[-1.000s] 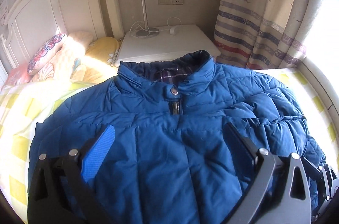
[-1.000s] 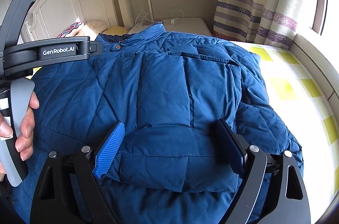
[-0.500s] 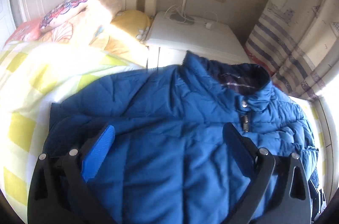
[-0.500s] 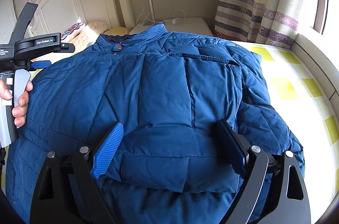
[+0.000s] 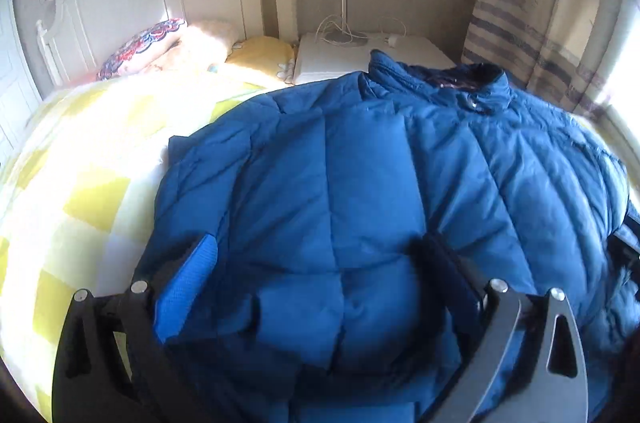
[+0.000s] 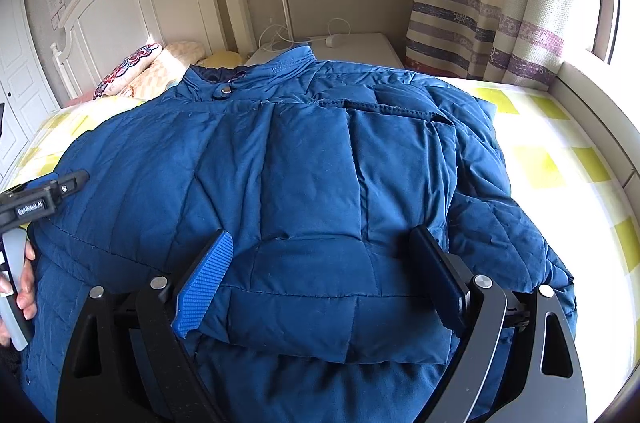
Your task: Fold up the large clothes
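1. I note the change first: across the last second my left gripper [image 5: 316, 287] has travelled sideways from the collar line to the jacket's left side, and in the right wrist view it has shrunk from a large foreground shape to a small one at the frame edge [image 6: 44, 195].
2. The blue padded jacket [image 6: 320, 191] lies front-up on the yellow checked bedspread [image 6: 560, 159], collar [image 5: 476, 91] toward the white nightstand [image 5: 340, 59]. One sleeve is already folded across the chest.
3. Left gripper: jaws stand wide apart above the fabric; the pads grip nothing that I can see.
4. Right gripper [image 6: 320, 287]: it has stayed in place, jaws near full width, straddling the folded sleeve's cuff end. I cannot tell whether the pads press on it; I judge it released.
5. Meaning for the task: I judge the right-side fold complete and the left gripper positioned to take the other sleeve or side edge [image 5: 176, 159] next.
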Motion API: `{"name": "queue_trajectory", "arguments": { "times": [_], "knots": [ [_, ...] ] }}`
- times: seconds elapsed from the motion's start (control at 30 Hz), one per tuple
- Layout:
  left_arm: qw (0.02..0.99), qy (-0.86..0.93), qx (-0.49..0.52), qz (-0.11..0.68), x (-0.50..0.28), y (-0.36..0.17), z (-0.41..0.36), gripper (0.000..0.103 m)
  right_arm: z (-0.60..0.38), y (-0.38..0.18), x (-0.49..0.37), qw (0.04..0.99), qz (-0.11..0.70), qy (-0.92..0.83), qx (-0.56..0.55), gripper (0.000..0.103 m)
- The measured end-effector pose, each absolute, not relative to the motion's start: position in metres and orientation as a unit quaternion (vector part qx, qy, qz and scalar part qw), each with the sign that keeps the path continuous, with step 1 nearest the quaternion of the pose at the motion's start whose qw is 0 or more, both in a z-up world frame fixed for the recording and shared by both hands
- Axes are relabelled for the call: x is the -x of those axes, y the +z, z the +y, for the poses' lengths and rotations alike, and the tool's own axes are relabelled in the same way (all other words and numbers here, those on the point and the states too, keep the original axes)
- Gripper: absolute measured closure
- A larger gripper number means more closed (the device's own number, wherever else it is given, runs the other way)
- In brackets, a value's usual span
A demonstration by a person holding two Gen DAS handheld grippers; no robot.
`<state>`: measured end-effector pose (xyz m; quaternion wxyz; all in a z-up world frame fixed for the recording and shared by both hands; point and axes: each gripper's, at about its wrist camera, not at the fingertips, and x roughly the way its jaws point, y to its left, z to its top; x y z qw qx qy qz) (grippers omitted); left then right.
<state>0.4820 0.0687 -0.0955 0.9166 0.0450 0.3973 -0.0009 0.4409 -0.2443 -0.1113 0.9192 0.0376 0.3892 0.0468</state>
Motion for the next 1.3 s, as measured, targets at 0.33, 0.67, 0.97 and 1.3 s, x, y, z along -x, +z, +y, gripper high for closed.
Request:
{"name": "queue_trajectory", "arguments": {
  "times": [0.33,0.67,0.97,1.3],
  "knots": [
    [0.913,0.011,-0.054,0.404,-0.487,-0.099,0.069,0.002,-0.24,-0.109,-0.436,0.922,0.383,0.041,-0.03,0.017],
    [0.912,0.01,-0.052,0.406,-0.489,-0.099,0.068,0.002,-0.212,-0.075,-0.465,0.933,0.358,0.022,0.034,0.017],
    [0.912,0.008,-0.046,0.407,-0.49,-0.1,0.07,0.002,-0.22,-0.078,-0.458,0.925,0.378,0.027,-0.015,0.017],
    [0.913,0.009,-0.046,0.406,-0.489,-0.098,0.069,0.002,-0.212,-0.088,-0.43,0.917,0.396,0.038,0.023,0.017]
  ]
}}
